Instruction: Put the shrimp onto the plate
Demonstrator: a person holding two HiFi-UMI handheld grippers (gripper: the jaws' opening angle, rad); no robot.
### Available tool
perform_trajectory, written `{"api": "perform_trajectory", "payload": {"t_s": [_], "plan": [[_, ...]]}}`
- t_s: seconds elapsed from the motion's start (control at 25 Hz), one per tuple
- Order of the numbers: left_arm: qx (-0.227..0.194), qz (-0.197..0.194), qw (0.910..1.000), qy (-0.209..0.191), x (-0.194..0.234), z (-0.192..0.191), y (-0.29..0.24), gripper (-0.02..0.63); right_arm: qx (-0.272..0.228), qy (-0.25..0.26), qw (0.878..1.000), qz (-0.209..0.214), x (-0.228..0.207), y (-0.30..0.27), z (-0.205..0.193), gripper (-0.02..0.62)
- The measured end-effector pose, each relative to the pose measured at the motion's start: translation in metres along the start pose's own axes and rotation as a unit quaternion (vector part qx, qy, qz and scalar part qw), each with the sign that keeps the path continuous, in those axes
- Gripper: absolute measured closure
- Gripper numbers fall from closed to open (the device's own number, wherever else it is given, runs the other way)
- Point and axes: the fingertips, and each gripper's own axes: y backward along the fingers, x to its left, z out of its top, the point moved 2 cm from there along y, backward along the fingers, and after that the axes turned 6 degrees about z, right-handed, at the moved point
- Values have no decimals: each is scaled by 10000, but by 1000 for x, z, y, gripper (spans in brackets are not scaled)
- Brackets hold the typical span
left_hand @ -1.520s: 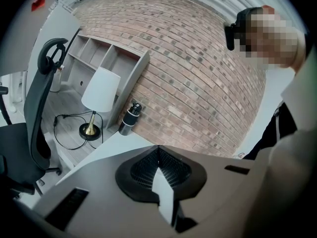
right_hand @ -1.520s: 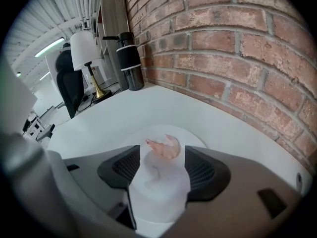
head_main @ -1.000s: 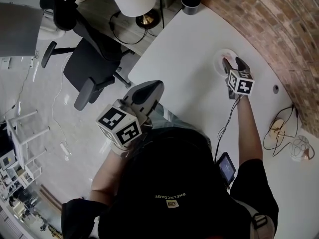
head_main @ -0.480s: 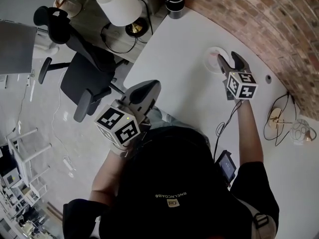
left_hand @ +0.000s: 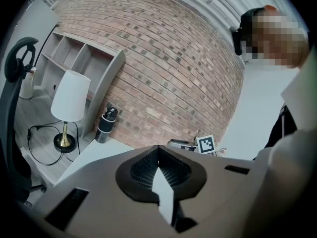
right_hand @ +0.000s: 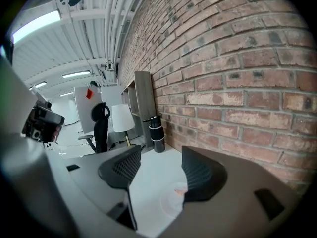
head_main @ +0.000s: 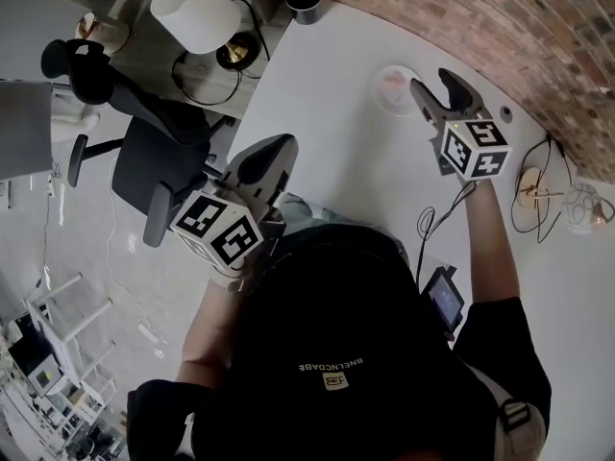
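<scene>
Head view: shirt lettering [head_main: 327,365] unreadable; shrimp [head_main: 392,81] on plate [head_main: 379,96].

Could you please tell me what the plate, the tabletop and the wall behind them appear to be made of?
Plate: probably glazed ceramic or plastic; it looks pale and smooth, and the look leaves it open which.
Tabletop: smooth matte white, likely laminate; no grain shows.
Wall: rough reddish-brown brick with pale mortar joints.

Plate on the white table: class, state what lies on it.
A small pinkish shrimp lies on the plate. In the right gripper view one jaw covers part of it.
</scene>
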Motion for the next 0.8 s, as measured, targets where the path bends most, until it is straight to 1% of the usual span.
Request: {"api": "perform_trajectory", "payload": {"t_s": [0.12,0.28,0.4,0.8], "plan": [[-18,-70,10000,-12,0,3,-2,603,-106,37,9999,26,7,12,11,333],[61,-192,9998,-38,-1,3,-8,603,-254,-82,9996,60,17,28,21,334],[115,-332,9994,-58,-3,5,-14,603,-403,-172,9990,38,24,40,29,360],[393,-902,9947,-311,-24,7,-37,603,-638,-303,9972,-233,32,82,31,367]]}}
